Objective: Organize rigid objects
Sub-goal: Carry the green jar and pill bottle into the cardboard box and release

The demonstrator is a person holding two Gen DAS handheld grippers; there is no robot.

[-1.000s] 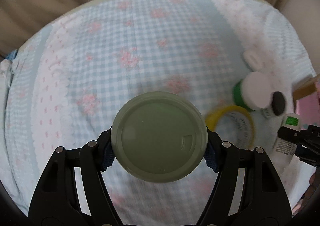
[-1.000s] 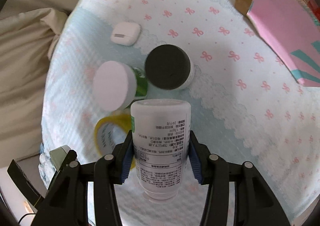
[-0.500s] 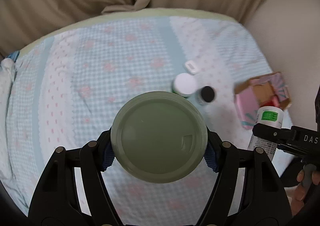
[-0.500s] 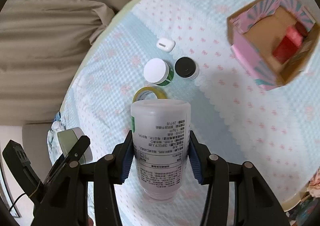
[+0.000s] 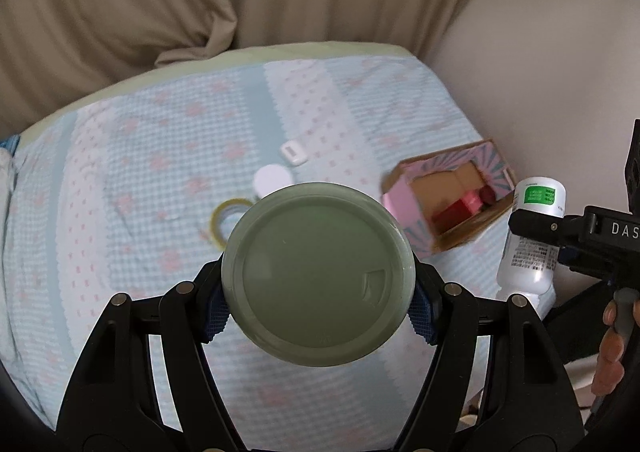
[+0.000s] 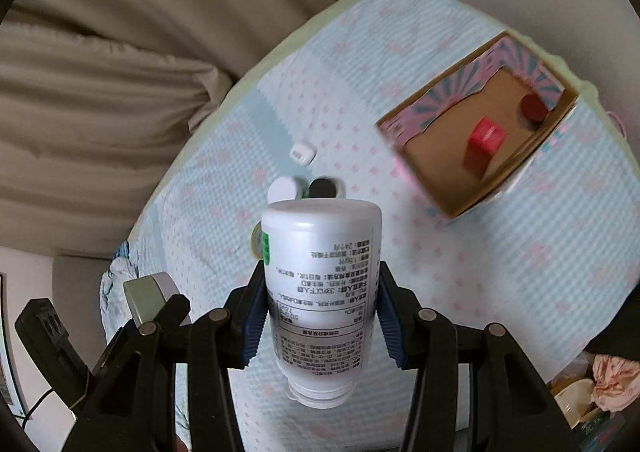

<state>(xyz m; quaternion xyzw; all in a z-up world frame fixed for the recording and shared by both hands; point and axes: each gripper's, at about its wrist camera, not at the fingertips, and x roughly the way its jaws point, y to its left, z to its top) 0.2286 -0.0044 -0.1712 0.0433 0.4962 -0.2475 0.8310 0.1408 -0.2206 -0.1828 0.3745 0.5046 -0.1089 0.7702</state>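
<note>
Left gripper [image 5: 318, 294] is clamped on a round sage-green plastic jar [image 5: 318, 286], flat face toward the camera; right gripper [image 6: 320, 318] is clamped on a white plastic bottle with a printed label [image 6: 320, 292], neck toward the camera, long axis along the fingers. Both are held in the air above the blue-and-pink patterned bedspread [image 5: 140, 172].

Key relation: open pink cardboard box [image 6: 476, 128] lies ahead and to the right of the right gripper, open side up, with a red block [image 6: 484, 146] and a dark red round piece [image 6: 532, 108] inside. Right gripper looks nearer the box, so the bottle probably goes in first.

Left on the bedspread: white-lidded jar [image 6: 284, 190], black-lidded jar [image 6: 324, 188], small white case [image 6: 303, 153], yellow tape roll [image 5: 228, 218].

Writing: bottle label is dense small print with a green patch, not legible. Right gripper body shows "DAS" [image 5: 624, 229], cut off at the frame edge.
</note>
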